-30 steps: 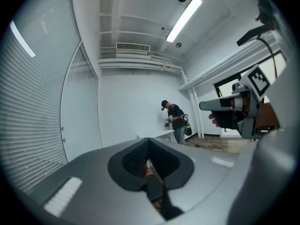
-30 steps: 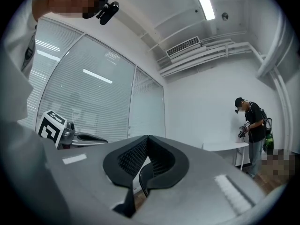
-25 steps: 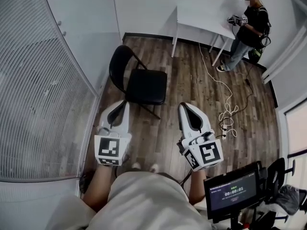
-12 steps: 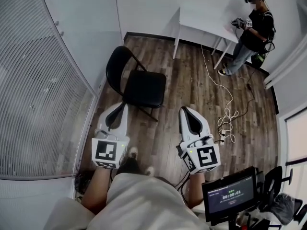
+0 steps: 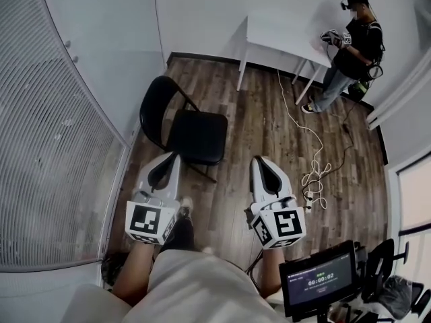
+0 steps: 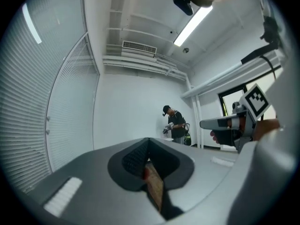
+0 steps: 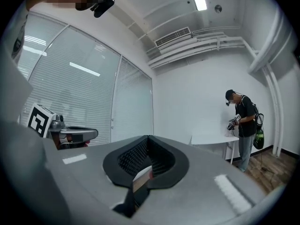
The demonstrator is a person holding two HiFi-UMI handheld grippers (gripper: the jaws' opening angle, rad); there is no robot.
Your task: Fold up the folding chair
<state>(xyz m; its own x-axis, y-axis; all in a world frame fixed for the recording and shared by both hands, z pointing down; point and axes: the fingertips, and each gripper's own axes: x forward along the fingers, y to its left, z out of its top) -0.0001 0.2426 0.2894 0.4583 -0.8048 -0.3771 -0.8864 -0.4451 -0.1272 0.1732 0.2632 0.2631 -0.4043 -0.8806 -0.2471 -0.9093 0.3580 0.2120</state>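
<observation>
The black folding chair [image 5: 190, 132] stands unfolded on the wood floor, its round backrest [image 5: 154, 110] toward the blinds on the left. My left gripper [image 5: 171, 156] hovers just short of the seat's near edge, shut and empty. To the chair's right, my right gripper [image 5: 260, 160] is held over bare floor, also shut with nothing in it. Both gripper views tilt up at walls and ceiling, so the chair is out of them. There the left gripper [image 6: 149, 140] and right gripper [image 7: 147, 138] show their jaws pressed together.
A glass wall with blinds [image 5: 54, 147] runs along the left. A white table [image 5: 279, 32] stands at the back, with a person [image 5: 347, 46] beside it. A white cable [image 5: 315, 159] snakes across the floor on the right. A screen on a stand [image 5: 319, 281] is at my lower right.
I have stepped nearer the chair, which has slid slightly down and left in the head view. Both grippers came forward with me and stayed shut.
</observation>
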